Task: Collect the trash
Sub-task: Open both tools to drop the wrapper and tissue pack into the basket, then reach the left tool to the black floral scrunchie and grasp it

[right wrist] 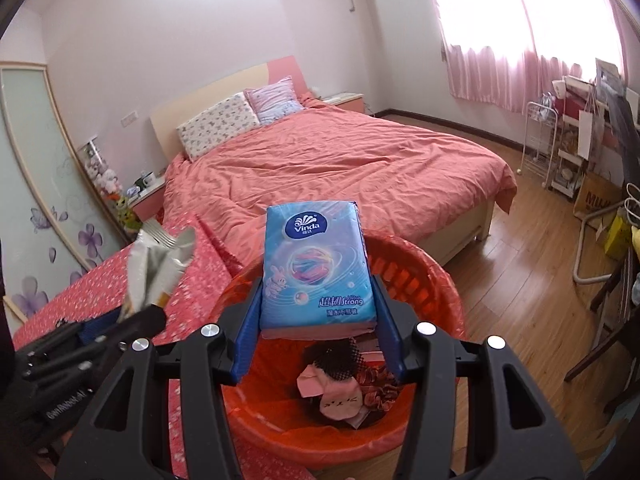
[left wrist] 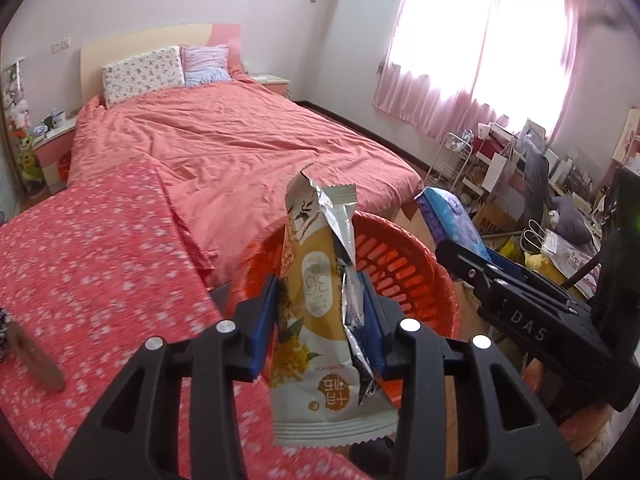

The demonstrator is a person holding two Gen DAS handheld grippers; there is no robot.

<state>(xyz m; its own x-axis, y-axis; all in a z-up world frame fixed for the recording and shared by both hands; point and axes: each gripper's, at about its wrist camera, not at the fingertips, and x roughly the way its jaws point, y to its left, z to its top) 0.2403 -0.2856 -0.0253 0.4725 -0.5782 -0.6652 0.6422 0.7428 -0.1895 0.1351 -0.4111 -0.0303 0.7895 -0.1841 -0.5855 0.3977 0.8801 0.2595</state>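
Note:
In the left wrist view my left gripper [left wrist: 319,280] is shut on an opened white and yellow snack wrapper [left wrist: 316,240], which stands upright between the blue pads. Behind it sits a red slotted basket [left wrist: 404,276] lined with a red bag. My right gripper [right wrist: 318,284] is shut on a blue tissue pack [right wrist: 316,260], holding it over the basket rim [right wrist: 432,276]. Pink paper [right wrist: 340,396] and a dark net lie inside the basket. The left gripper [right wrist: 132,320] and its wrapper [right wrist: 160,264] show at lower left in the right wrist view, left of the basket.
A table with a red floral cloth [left wrist: 100,260] stands left of the basket, and a brown oval object [left wrist: 36,360] lies on it. A bed with a salmon cover [right wrist: 340,160] is behind. Cluttered shelves [right wrist: 560,152] and a chair [right wrist: 600,320] stand on the wooden floor at right.

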